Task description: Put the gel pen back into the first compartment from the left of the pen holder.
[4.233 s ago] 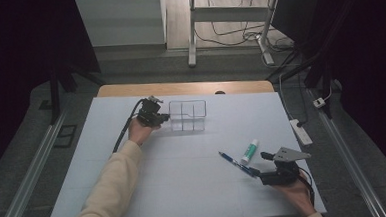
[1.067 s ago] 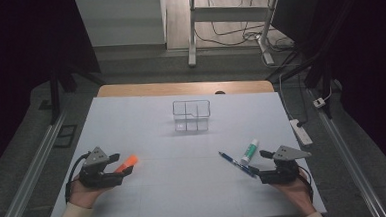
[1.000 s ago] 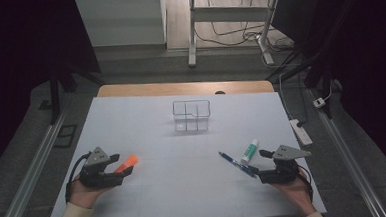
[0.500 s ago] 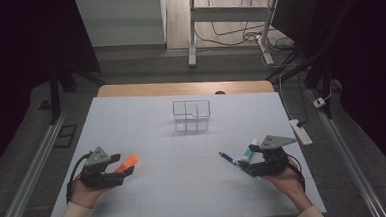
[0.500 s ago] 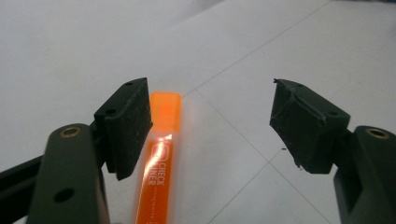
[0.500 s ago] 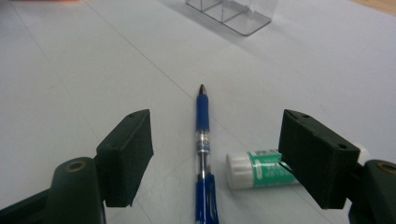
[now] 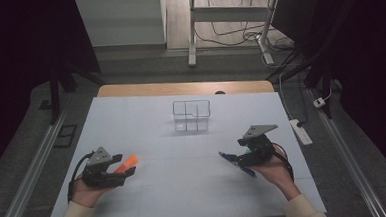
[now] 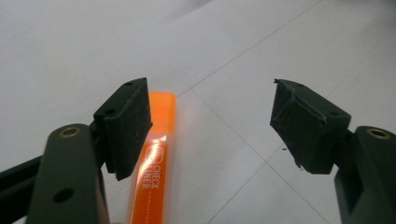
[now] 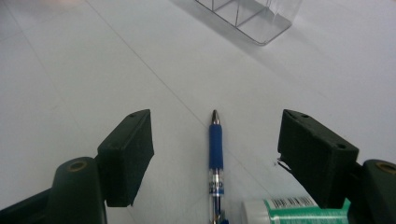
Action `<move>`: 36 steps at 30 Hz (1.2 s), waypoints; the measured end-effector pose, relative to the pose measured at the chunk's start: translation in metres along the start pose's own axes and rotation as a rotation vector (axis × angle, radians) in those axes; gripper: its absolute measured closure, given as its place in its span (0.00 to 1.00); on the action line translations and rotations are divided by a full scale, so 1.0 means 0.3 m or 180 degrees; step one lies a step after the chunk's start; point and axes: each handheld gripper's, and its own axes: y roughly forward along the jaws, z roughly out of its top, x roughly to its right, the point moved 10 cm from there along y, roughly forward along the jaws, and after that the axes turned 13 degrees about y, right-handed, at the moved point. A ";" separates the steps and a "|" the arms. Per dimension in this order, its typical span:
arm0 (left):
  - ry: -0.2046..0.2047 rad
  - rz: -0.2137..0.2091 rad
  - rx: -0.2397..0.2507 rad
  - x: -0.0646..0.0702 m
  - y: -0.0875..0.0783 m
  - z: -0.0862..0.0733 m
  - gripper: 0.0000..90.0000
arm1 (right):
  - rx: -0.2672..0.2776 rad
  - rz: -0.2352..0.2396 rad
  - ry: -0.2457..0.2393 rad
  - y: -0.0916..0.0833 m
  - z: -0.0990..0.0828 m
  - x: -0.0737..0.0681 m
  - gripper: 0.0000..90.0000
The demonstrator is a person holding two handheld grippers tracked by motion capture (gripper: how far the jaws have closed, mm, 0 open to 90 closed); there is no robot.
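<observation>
On the white gridded surface (image 7: 185, 189) I have both tools low near my side. At the left, my left gripper (image 7: 120, 171) rests with its black fingers (image 8: 126, 126) spread wide, nothing pressed between them. From the left gripper view, the orange rectangular plastic highlighter (image 8: 154, 168) lies flat on the surface right beside the left-hand finger, partly tucked under it, with black lettering along its body; the other finger stands well apart from it. I cannot tell whether the near finger actually touches it.

At the right, my right gripper (image 7: 239, 158) also has its fingers (image 9: 128, 156) wide apart. In the right gripper view, the blue pen with a silver tip (image 9: 215, 154) lies on the surface between them, pointing away along the gap, touched by neither. Just beside it, near the right-hand finger, lies a white tube with a green label and barcode (image 9: 289, 210).

Farther off, near the middle of the surface, stands a clear plastic organiser box with compartments (image 7: 192, 115), well apart from both tools.
</observation>
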 end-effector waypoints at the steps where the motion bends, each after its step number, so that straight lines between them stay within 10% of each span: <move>1: 0.0005 0.0001 0.0002 0.001 0.000 0.001 0.32 | -0.0047 0.0006 0.0010 0.008 0.003 -0.001 0.29; 36: -0.0006 -0.0031 -0.0010 0.006 0.000 -0.001 0.32 | -0.0899 -0.0167 0.0053 0.194 -0.060 0.028 0.48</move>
